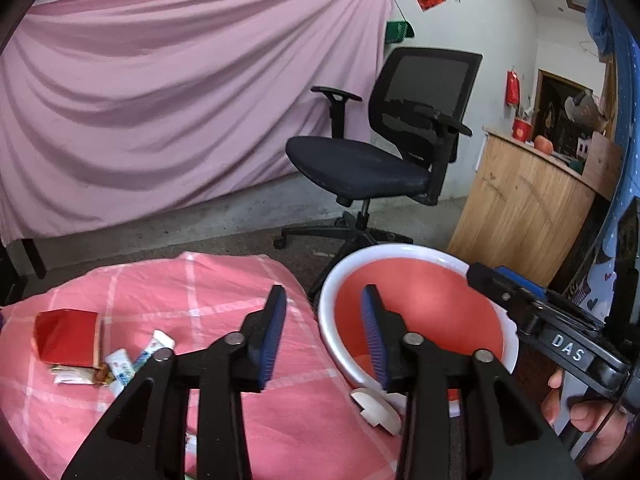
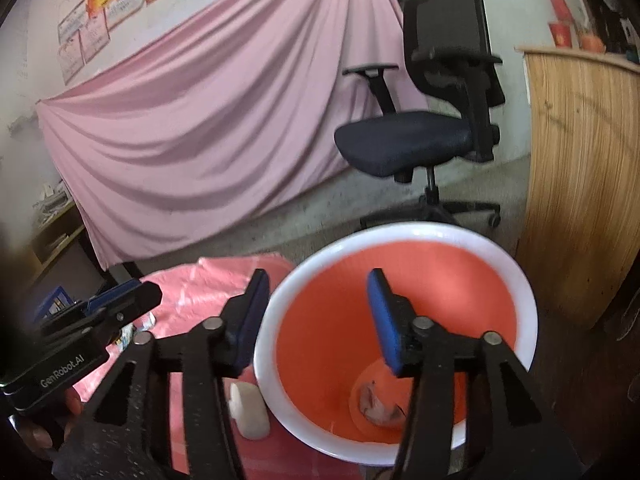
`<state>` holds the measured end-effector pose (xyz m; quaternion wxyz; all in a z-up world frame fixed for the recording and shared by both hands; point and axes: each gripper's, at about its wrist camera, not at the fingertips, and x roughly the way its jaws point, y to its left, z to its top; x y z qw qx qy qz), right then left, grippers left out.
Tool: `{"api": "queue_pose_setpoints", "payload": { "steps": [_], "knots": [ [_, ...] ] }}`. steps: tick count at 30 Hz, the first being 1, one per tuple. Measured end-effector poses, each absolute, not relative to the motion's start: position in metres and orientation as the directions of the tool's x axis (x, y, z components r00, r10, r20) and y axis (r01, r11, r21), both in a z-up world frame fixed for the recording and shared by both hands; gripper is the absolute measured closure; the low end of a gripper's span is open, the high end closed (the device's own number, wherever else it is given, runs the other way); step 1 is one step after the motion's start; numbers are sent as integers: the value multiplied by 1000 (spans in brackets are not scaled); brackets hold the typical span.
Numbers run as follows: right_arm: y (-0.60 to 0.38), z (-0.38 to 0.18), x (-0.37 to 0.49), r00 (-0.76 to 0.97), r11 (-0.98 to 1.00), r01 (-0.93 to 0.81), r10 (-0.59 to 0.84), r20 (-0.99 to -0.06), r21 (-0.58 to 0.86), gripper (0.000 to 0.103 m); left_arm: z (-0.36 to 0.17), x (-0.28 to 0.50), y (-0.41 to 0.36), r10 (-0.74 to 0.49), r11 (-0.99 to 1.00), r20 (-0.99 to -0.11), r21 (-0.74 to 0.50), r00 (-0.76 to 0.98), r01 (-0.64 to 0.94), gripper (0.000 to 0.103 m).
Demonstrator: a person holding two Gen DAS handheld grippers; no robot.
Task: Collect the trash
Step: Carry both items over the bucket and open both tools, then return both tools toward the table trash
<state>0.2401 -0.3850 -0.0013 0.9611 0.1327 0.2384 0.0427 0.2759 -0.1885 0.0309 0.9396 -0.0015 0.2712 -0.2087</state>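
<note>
Left wrist view: pink checked cloth worktop (image 1: 224, 304); pink draped sheet (image 1: 180, 92) and black mesh office chair (image 1: 384, 152) behind. Left tongs (image 1: 324, 332) spread, empty. Red box and wrappers (image 1: 92, 356) at 9 o'clock; white-rimmed red plastic bin (image 1: 420, 300) at 2 o'clock.

Right wrist view: right tongs (image 2: 320, 316) spread, empty, straddling the bin rim; crumpled scrap (image 2: 376, 404) inside at 5 o'clock.

2 wrist fisheyes, close above the pink-checked cloth (image 1: 168, 292), facing the office chair (image 1: 384, 152), sharing the bin (image 2: 400, 240).
</note>
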Motion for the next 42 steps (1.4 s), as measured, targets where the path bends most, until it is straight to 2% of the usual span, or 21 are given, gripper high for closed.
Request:
{"api": "queue_pose_setpoints", "payload": {
  "steps": [7,12,18,29,36,42],
  "knots": [
    [-366,21,224,934,971,-52,130,-332,233,2,52,257,-147,-355,935,-461,-149,814,323,46],
    [-350,36,208,964,970,-94,145,-224,225,0,62,236,-110,-302,953,-407,-143,862,266,24],
    [-320,49,188,974,965,-175,198,-108,197,0,67,203,-70,-218,975,-332,-112,918,191,23],
    [-262,53,152,962,957,-271,273,-6,101,0,63,149,-15,-100,991,-234,-106,967,77,21],
    [-235,49,147,950,949,-304,309,-52,82,0,50,119,12,-55,997,-204,-59,977,44,20],
    [-216,34,160,920,941,-334,337,-202,50,0,30,120,23,-51,998,-262,-60,964,36,20]
  ]
}}
